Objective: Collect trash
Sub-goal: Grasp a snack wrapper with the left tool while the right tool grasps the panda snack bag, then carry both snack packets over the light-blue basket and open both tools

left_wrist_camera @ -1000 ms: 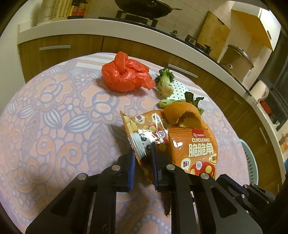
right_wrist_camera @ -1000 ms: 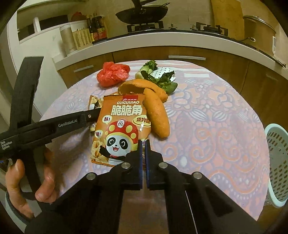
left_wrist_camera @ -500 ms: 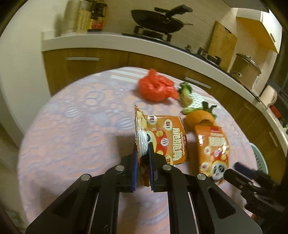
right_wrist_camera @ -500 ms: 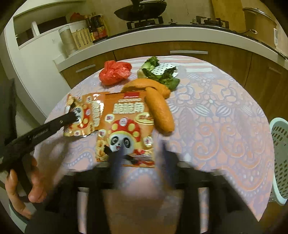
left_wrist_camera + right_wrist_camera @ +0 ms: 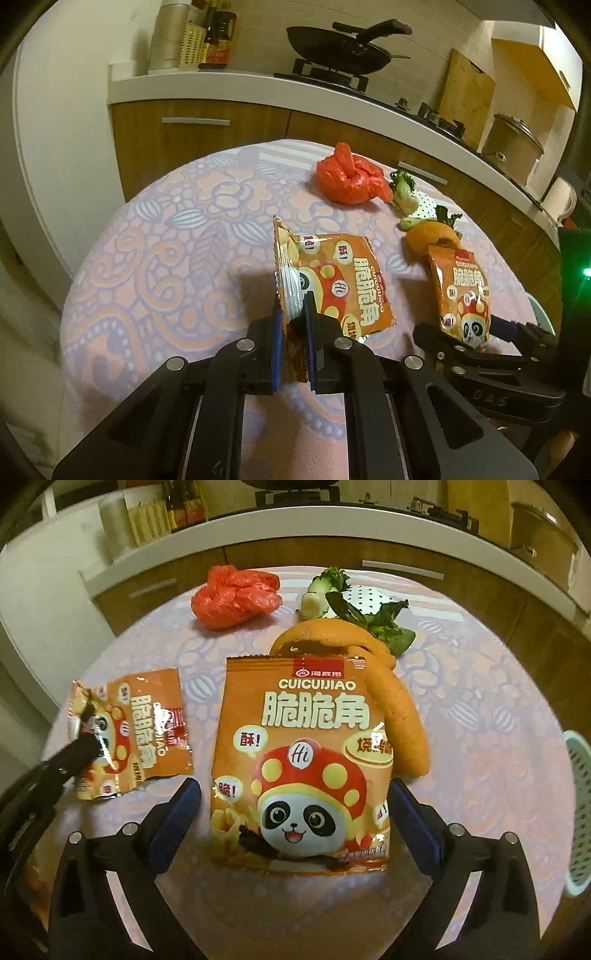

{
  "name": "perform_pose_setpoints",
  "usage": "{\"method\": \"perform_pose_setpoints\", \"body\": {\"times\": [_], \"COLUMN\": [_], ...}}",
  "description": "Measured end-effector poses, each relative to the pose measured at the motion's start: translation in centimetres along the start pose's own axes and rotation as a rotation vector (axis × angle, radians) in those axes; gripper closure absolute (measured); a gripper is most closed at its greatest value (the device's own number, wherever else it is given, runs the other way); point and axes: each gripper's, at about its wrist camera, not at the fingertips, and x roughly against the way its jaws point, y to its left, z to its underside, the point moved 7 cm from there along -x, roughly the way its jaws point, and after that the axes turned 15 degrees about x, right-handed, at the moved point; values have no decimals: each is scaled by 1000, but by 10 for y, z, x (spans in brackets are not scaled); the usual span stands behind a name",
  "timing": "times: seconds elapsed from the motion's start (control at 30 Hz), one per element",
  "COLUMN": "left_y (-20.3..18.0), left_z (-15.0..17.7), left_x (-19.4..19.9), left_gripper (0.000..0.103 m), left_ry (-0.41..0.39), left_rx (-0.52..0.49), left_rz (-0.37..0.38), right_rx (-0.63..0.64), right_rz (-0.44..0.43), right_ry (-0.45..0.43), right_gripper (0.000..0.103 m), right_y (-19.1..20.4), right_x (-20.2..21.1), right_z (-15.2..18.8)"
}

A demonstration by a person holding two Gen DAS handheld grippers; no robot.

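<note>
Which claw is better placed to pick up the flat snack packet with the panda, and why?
Right. The right claw is open, its fingers either side of the panda packet; the left claw already grips the torn packet.

Left gripper (image 5: 293,328): jaws closed, clamping a snack packet (image 5: 332,280) at its 12 o'clock. Right gripper (image 5: 293,812): jaws spread wide, apparently holding nothing.

1. Dim, warm yellowish indoor light in both views; grainy overall.
2. Heavy fisheye bending, black vignette at the corners, counter edge (image 5: 258,85) curved hard.
3. Glare spots on the held snack bag (image 5: 332,284) and the second snack bag (image 5: 306,753).
4. Soft shadow on the tablecloth (image 5: 166,258) left of the held bag.
5. Slight blur at the frame edges.
</note>
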Motion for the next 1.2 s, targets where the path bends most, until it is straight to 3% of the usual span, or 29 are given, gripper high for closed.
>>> {"method": "perform_pose_setpoints", "body": {"times": [0.03, 0.17, 0.23, 0.3, 0.4, 0.6, 0.8, 1.0, 1.2], "left_y": [-1, -7, -11, -13, -16, -32, -39, -82, -134], "left_z": [1, 5, 9, 14, 17, 23, 17, 7, 13], "left_x": [0, -3, -7, -10, -13, -6, 22, 58, 59], "left_gripper": [94, 92, 85, 81, 84, 96, 98, 98, 98], "left_ry": [2, 25, 70, 112, 128, 76, -7, -131, -137], "left_rx": [-6, -46, -67, -73, -83, -171, -124, -143, -175], "left_rz": [1, 4, 36, 65, 66, 49, 139, 272, 344], "right_rx": [6, -4, 5, 19, 22, 40, 61, 2, -65], "right_rz": [16, 31, 41, 36, 27, 28, 73, 113, 191], "right_ry": [1, -13, -25, -34, -44, -82, -185, -238, -254], "right_gripper": [18, 29, 53, 59, 66, 68, 69, 69, 69], "right_y": [-1, -5, -7, -8, -9, -11, -18, -56, -103], "right_x": [0, 3, 6, 9, 13, 29, 71, 106, 128], "right_z": [1, 2, 4, 5, 7, 11, 14, 20, 37]}}
